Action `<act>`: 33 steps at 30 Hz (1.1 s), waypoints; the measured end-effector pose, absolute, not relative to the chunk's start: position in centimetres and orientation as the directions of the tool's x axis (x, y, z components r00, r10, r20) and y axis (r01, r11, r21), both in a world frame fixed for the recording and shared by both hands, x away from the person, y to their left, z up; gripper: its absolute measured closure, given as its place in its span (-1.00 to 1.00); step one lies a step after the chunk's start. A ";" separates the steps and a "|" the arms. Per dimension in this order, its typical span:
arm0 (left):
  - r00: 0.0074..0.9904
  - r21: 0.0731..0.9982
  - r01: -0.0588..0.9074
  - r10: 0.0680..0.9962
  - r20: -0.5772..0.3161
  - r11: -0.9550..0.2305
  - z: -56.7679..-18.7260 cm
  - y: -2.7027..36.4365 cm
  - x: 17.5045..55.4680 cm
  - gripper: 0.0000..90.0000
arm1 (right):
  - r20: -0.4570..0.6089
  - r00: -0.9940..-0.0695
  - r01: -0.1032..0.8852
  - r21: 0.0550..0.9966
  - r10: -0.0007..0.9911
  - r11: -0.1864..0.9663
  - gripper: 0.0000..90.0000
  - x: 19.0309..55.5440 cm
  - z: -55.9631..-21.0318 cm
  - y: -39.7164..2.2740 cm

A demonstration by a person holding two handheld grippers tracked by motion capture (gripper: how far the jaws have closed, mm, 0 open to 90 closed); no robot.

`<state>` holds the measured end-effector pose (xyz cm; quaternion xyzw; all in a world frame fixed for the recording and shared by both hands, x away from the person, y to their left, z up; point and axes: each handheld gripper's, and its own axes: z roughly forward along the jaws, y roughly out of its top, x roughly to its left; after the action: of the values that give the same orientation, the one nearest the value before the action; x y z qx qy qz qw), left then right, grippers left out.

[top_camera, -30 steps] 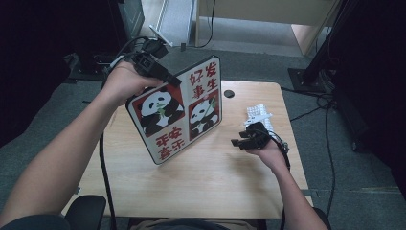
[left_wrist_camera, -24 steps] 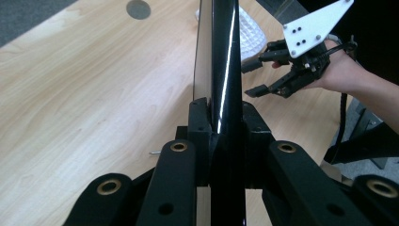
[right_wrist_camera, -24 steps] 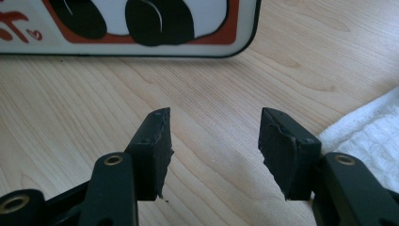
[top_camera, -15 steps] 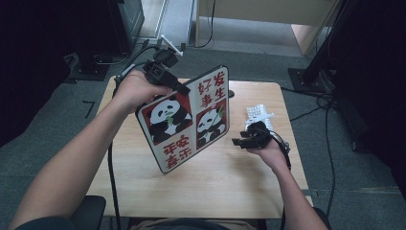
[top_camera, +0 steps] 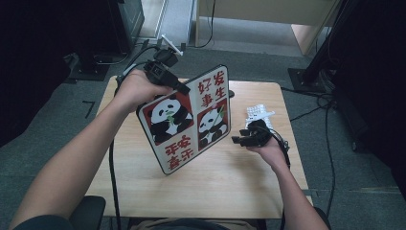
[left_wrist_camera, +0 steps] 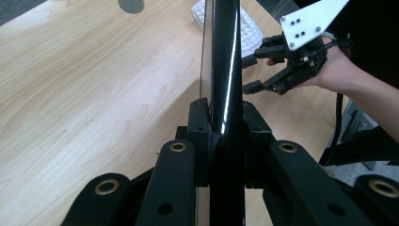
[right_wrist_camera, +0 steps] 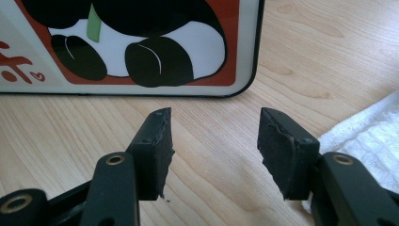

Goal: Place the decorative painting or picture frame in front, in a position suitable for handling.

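1. The table (top_camera: 143,191) is pale wood, and most of its near half lies bare, so there is room to lay something flat.
2. The panda board (top_camera: 189,120) is the biggest thing on it. It stands tilted on its lower corner near the table's middle, printed face toward the person, upper edge raised. I judge it is held this way so the free hand can reach its face or its lower edge.
3. The left gripper (top_camera: 174,87) pinches the board's top edge; in the left gripper view the pads press both sides of the dark rim (left_wrist_camera: 226,70). That grip alone keeps the board from falling flat.
4. The right gripper (top_camera: 242,140) rests low, just right of the board and apart from it, with its jaws spread and nothing between them. In the right gripper view the board's lower corner (right_wrist_camera: 244,80) lies just ahead of the jaws.
5. A white cloth (top_camera: 259,114) lies right behind the right gripper, near enough to be picked up for a wipe.
6. A small dark disc (left_wrist_camera: 131,4) sits at the far edge, behind the board and out of the way.
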<state>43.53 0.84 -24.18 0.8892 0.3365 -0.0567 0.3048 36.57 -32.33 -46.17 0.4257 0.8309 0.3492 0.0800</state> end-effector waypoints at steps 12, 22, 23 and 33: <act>0.760 0.473 0.645 0.571 -0.311 -0.600 -24.6 0.9 44.1 0.59 | 0.167 -0.622 0.658 0.642 0.765 0.395 -0.01 36.8 -46.3 -32.2; 0.768 0.522 0.632 0.556 -0.319 -0.573 -24.4 1.8 43.8 0.12 | 0.178 -0.621 0.653 0.657 0.763 0.377 -0.01 37.0 -46.2 -32.3; 0.768 0.522 0.632 0.556 -0.319 -0.573 -24.4 1.8 43.8 0.09 | 0.178 -0.621 0.653 0.657 0.763 0.377 -0.01 37.0 -46.2 -32.3; 0.789 0.586 0.596 0.536 -0.299 -0.550 -23.5 4.4 42.6 -0.10 | 0.215 -0.601 0.664 0.671 0.770 0.331 0.08 37.5 -46.0 -33.6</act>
<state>42.64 4.42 -23.50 0.8792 0.3219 -0.0426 0.3487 37.51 -33.65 -46.00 0.4411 0.8127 0.3740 0.0710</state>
